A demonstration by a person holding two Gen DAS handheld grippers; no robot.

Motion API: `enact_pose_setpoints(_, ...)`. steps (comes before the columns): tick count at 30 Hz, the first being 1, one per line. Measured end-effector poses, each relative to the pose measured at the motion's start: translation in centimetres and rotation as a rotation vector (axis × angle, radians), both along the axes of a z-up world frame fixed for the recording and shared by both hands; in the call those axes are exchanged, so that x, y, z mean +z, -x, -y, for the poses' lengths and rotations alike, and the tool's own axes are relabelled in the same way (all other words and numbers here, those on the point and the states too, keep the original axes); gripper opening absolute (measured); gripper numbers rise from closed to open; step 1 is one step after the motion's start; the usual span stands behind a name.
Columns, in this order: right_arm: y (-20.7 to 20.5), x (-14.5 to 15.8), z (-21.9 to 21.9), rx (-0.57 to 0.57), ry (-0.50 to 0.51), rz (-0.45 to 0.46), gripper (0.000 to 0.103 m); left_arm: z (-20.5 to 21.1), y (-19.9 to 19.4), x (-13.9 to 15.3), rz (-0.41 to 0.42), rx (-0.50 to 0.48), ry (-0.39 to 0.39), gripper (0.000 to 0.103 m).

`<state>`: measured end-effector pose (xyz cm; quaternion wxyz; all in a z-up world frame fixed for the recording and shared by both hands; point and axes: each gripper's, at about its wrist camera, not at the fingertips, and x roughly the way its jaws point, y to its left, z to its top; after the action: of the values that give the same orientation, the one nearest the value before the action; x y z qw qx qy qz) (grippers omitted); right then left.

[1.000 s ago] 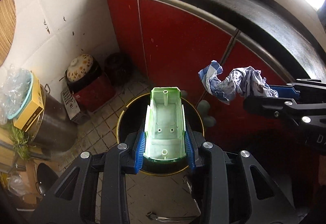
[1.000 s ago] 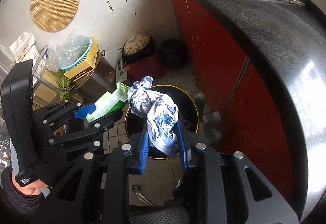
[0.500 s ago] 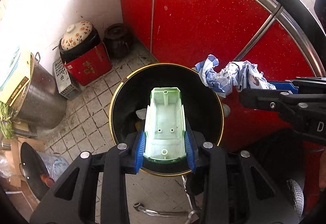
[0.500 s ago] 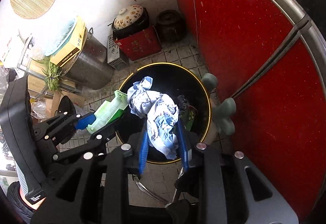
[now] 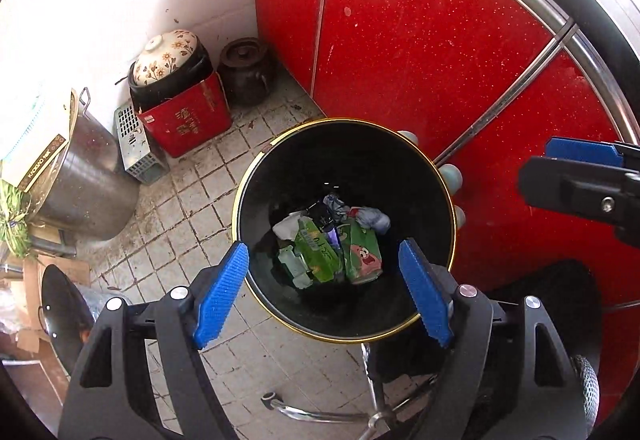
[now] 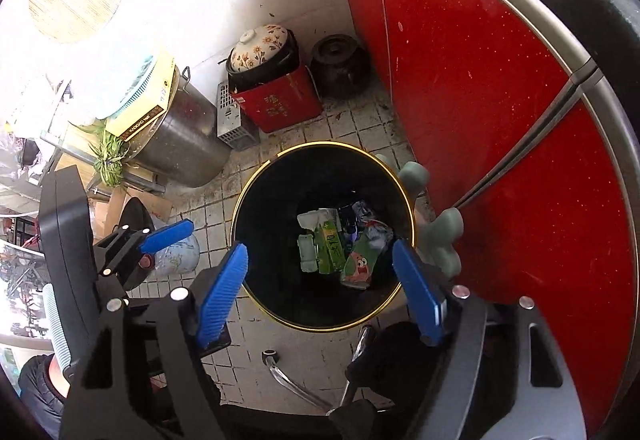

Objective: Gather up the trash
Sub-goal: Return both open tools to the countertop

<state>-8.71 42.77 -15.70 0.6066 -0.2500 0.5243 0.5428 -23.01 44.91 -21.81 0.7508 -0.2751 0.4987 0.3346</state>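
Note:
A black trash bin with a gold rim (image 5: 344,119) (image 6: 324,143) stands on the tiled floor below both grippers. At its bottom lie a pale green plastic tray (image 5: 294,264) (image 6: 307,252), a crumpled blue-and-white cloth (image 5: 370,217) (image 6: 378,234) and green snack packets (image 5: 316,252) (image 6: 358,264). My left gripper (image 5: 324,294) (image 6: 166,236) hangs over the near rim, its jaws opening with nothing between them. My right gripper (image 6: 320,294) (image 5: 580,167) is also above the bin, jaws opening and empty.
Red cabinet doors (image 5: 420,39) rise right behind the bin. A red box with a flowered pot (image 5: 180,111), a dark jar (image 5: 246,69) and a steel pot (image 5: 84,183) stand at the left. A chrome leg (image 5: 320,414) lies on the floor near me.
Both grippers went from shut to open. The green tray left the left gripper and the cloth left the right gripper; both now lie in the bin.

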Motion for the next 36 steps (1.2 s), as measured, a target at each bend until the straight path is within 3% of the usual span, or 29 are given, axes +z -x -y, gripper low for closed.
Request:
enact_pose_setpoints(7, -1.0, 2.3, 2.9, -0.036, -0.03, 0.011, 0.075, 1.5, -1.0, 2.9, 0.024, -0.045, -0.062, 0.076)
enact_pose_setpoints(12, -2.3, 7.6, 8.2, -0.101, -0.132, 0.076, 0.075, 4.2, -2.8, 8.0, 0.087, -0.142, -0.147, 0.076)
enact_pose_setpoints(17, -5.3, 13.4, 17.9, -0.265, -0.252, 0.176, 0.08, 8.9, -6.5, 13.6, 0.191, -0.29, -0.214, 0.078)
enact_pose_setpoints(22, -9.2, 16.6, 31.0, -0.538, -0.281, 0.275, 0.081, 16.4, -12.6, 17.8, 0.278, -0.498, -0.234, 0.08)
enact_pose_setpoints(27, -11.3, 16.7, 45.2, -0.838, -0.228, 0.375, 0.084, 25.5, -18.4, 19.1, 0.31, -0.72, -0.211, 0.09)
enact_pose_setpoints(30, -11.7, 15.6, 52.8, -0.99, -0.159, 0.404, 0.084, 31.3, -21.1, 19.0, 0.317, -0.833, -0.206, 0.09)
enact_pose_setpoints(36, -10.0, 12.6, 61.3, -1.16, -0.073, 0.404, 0.084, 39.6, -24.1, 17.9, 0.299, -1.005, -0.183, 0.092)
